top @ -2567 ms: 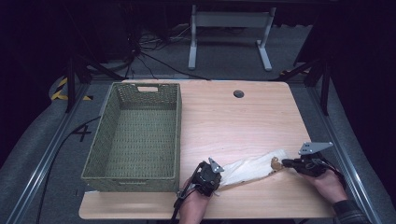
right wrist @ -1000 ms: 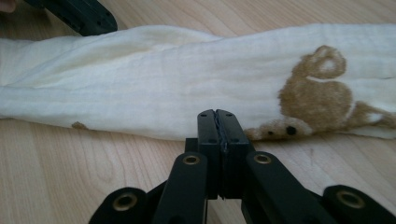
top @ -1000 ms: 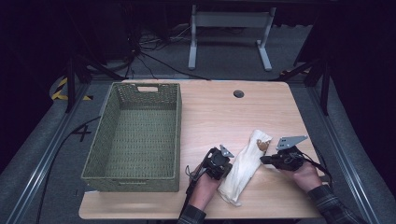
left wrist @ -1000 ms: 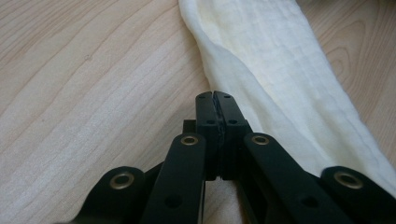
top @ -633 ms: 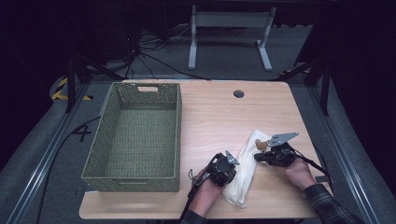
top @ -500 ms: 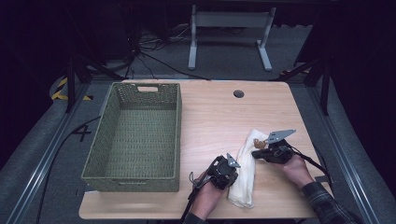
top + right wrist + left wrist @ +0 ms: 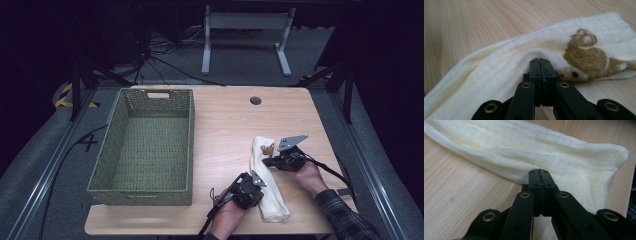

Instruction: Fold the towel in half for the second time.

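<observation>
High view, lower right: both grippers — left gripper (image 7: 258,181), right gripper (image 7: 268,161) — pinch the cream cloth (image 7: 265,192) with closed jaws; uneven pulling could slip an edge free.

A dark "4" (image 7: 89,143) stands on the grey floor (image 7: 45,150) left of the table, just beside the green basket (image 7: 146,145); nothing else in the scene bears readable text.
</observation>
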